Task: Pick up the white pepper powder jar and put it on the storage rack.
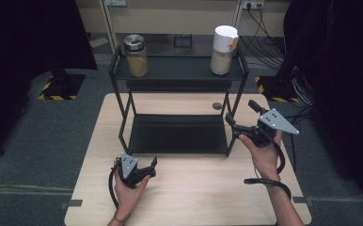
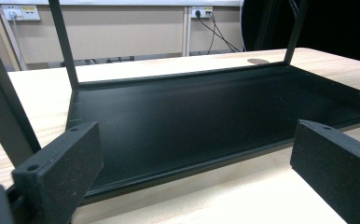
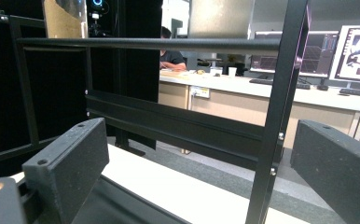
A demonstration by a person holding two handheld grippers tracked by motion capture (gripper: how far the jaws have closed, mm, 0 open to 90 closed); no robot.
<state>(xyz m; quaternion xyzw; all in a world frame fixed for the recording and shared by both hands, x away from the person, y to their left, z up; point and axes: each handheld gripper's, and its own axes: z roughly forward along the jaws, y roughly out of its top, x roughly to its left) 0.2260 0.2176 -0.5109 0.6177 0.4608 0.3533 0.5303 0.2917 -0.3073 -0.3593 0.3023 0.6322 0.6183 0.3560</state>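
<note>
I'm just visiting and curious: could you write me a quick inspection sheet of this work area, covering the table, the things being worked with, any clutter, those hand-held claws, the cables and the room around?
Surface: light wooden table, bare in front of the hands.
Job's things: black two-shelf rack on the table; a metal-lidded jar and a white-lidded jar, both with brownish contents, stand on the top shelf; the bottom shelf is bare.
Clutter: a small round dark mark on the table behind the rack.
Grippers: left gripper open, before the rack; right gripper open, by the rack's right front post.
Cables: one trails from each gripper; more hang at the far right wall.
Surroundings: grey floor, dark curtains, wall sockets.
</note>
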